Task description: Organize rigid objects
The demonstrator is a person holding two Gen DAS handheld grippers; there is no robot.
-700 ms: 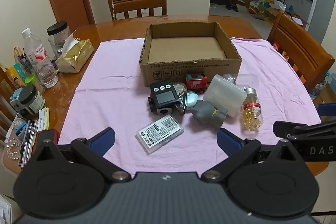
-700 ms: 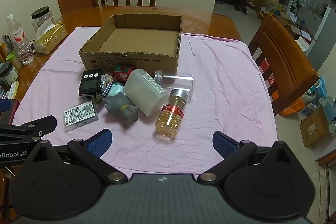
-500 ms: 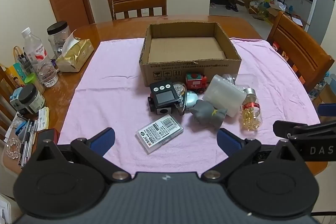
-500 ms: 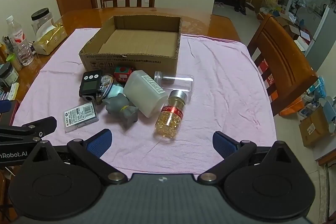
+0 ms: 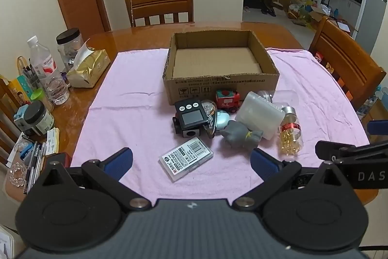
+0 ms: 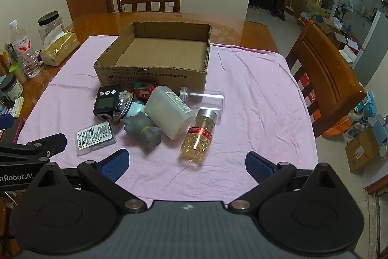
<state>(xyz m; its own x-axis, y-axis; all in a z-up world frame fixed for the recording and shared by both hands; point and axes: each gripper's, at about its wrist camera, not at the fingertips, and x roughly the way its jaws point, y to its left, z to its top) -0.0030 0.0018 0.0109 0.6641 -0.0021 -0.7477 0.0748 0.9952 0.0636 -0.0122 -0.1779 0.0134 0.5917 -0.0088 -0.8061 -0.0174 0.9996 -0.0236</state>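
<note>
Glossy brown wooden dining table [image 5: 135,38] is sitting in a lit room w/ cream walls, a pink towel-like cloth [image 5: 126,113] covering most of the top. Wooden slat-back chairs are standing at the far side [image 5: 160,5] and at the right [image 5: 346,64]; a cluttered room is showing thru the doorway beyond.

Open shallow brown cardboard box [image 5: 219,84] is sitting mid-cloth, nothing inside, its printed long side facing the cameras.

Loose pile is lying just in front of the box:
- black digital timer w/ grey screen [image 5: 191,115], face up, on the left
- red toy train [image 5: 227,98], close against the box wall
- white translucent plastic bottle [image 5: 260,114], on its side, long axis running diagonally
- clear bottle of golden capsules w/ silver cap & red band [image 6: 197,137], on its side, cap end pointing toward the box
- grey rubbery animal figure [image 6: 143,130], touching the white bottle
- flat clear case w/ barcode label [image 5: 186,159], apart from the pile, nearest the left gripper, long axis diagonal

Left edge of the table is crowded: water bottle [image 5: 48,74], black-lidded jars, gold tissue pack [image 5: 88,68], pens. None of it is blocking the pile.

Left gripper [image 5: 191,160] is hovering over the near cloth edge, blue-padded jaws spread fully wide, holding nothing. Right gripper [image 6: 185,163] is doing likewise, jaws fully wide, nothing betw. them.
</note>
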